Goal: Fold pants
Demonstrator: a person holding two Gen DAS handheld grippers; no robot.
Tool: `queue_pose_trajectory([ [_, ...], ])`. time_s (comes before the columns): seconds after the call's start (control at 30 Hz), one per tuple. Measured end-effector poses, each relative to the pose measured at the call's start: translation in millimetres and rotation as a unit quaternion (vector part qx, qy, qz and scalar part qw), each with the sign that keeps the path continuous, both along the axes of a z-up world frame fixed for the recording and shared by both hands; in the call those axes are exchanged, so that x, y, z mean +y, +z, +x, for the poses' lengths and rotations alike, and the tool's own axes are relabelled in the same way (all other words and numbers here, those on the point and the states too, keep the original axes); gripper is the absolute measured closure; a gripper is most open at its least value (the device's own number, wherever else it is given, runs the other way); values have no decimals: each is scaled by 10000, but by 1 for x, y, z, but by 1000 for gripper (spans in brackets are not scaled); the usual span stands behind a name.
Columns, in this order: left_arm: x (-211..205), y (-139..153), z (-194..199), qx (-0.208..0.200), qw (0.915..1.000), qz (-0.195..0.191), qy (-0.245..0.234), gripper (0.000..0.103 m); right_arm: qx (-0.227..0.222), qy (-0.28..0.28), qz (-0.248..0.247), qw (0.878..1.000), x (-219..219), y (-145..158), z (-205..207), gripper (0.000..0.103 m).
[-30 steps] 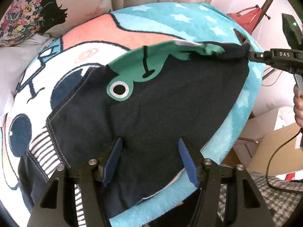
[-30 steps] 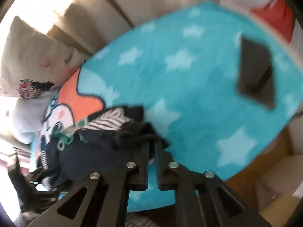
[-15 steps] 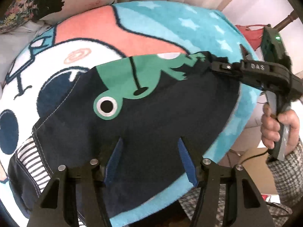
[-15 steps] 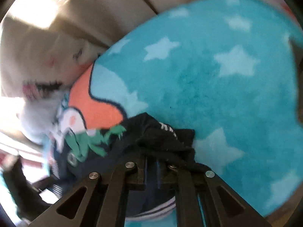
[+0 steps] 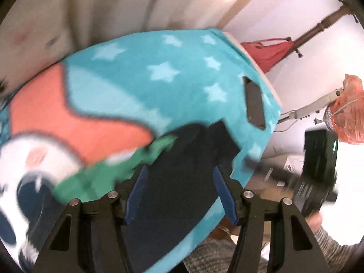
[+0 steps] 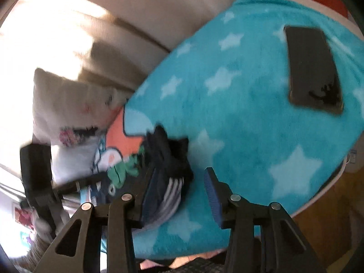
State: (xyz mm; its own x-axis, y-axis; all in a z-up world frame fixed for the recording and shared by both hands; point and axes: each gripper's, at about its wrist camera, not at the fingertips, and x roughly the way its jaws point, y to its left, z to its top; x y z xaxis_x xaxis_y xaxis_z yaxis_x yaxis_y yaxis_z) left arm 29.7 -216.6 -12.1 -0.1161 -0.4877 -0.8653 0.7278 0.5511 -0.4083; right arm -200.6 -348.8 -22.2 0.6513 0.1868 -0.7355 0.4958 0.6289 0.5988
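Dark navy pants [image 5: 182,170] with a green frog patch [image 5: 109,175] lie on a teal star blanket [image 5: 159,86]. My left gripper [image 5: 179,193] is open, its blue pads over the dark cloth. In the right wrist view the pants [image 6: 168,159] are bunched, with a striped cuff [image 6: 170,195] showing. My right gripper [image 6: 179,195] is open and empty; the cloth lies at its left finger. The right gripper also shows blurred at the right of the left wrist view [image 5: 318,170].
A black phone [image 6: 311,68] lies on the blanket toward its far right corner; it also shows in the left wrist view [image 5: 254,102]. Pillows [image 6: 68,104] sit at the far left by the curtain. The bed edge drops off at the right to a wooden floor [image 6: 329,209].
My right gripper has opened and let go of the pants, which now lie bunched on the blanket. The left gripper has swung toward the right end of the pants.
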Motion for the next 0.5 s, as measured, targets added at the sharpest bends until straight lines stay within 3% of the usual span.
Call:
queue_pose_trajectory([
  [0.27,-80,-23,12,169,9989,261,-348,44,198,366,-133,9990,29,-28,25,57],
  [0.5,-106,-58,7,391,9943,756,-636,44,301,510,-363,9976,37,-40,38,56],
])
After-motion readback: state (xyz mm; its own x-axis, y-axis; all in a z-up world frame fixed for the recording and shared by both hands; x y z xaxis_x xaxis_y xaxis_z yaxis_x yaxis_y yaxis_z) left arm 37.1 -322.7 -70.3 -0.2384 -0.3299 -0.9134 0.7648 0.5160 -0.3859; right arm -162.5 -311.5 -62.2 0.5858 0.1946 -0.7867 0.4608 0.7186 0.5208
